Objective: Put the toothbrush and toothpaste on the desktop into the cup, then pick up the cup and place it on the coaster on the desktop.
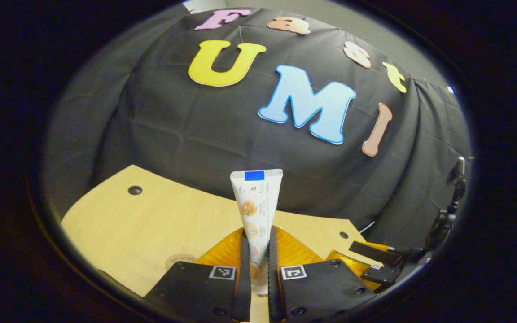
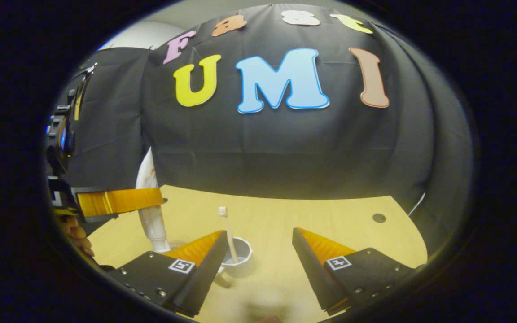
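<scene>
Already the toothbrush [image 2: 228, 233] stands head-up in the cup [image 2: 237, 256] on the counter [image 2: 330, 215], so the toothpaste [image 1: 255, 211] is what remains. It is held upright, cap down, clamped between the jaws of the left gripper [image 1: 257, 264], probably so it drops straight in. From the right gripper [image 2: 258, 251], jaws wide and empty, the tube hangs at ten o'clock of the cup. A round mark [image 1: 180, 260] may be the coaster.

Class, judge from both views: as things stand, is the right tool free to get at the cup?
Probably yes: the right tool is open, holds nothing, and the cup with the toothbrush sits just ahead between its fingers.
</scene>
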`<state>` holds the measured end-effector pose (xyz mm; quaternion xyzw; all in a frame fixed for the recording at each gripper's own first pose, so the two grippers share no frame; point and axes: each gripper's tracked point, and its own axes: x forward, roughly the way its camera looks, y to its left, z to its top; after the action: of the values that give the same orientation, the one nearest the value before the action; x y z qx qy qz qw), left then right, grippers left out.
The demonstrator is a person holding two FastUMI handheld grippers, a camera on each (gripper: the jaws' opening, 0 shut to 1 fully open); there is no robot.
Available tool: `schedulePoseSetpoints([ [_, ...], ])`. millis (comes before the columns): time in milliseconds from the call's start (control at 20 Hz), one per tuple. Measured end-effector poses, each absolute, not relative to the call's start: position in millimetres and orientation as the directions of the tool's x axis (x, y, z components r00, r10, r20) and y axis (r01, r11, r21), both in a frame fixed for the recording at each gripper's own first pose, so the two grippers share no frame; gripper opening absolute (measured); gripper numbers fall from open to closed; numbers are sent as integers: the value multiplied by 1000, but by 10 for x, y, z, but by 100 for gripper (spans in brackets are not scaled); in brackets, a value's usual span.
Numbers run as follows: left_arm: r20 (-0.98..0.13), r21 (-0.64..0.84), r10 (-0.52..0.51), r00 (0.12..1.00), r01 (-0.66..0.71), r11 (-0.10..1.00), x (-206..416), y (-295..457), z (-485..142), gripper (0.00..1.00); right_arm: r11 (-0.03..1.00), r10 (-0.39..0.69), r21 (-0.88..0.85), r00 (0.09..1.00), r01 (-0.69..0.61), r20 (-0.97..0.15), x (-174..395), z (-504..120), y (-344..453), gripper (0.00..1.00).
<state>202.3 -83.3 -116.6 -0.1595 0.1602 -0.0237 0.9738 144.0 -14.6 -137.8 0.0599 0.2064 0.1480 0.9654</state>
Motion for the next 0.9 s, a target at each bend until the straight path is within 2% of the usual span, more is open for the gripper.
schedulePoseSetpoints([
  [150,-277,-385,-131,952,15,923,2212,-959,-1263,22,957,280,197,864,-215,-418,1257,-1442,-366,90],
  [450,-232,-420,-167,958,56,906,2541,-1254,-1495,22,965,227,227,845,-129,-484,981,-1671,-644,90],
  [900,-254,-319,-117,960,31,947,2693,-1376,-2074,23,961,236,250,818,-117,-525,831,-1832,-689,90],
])
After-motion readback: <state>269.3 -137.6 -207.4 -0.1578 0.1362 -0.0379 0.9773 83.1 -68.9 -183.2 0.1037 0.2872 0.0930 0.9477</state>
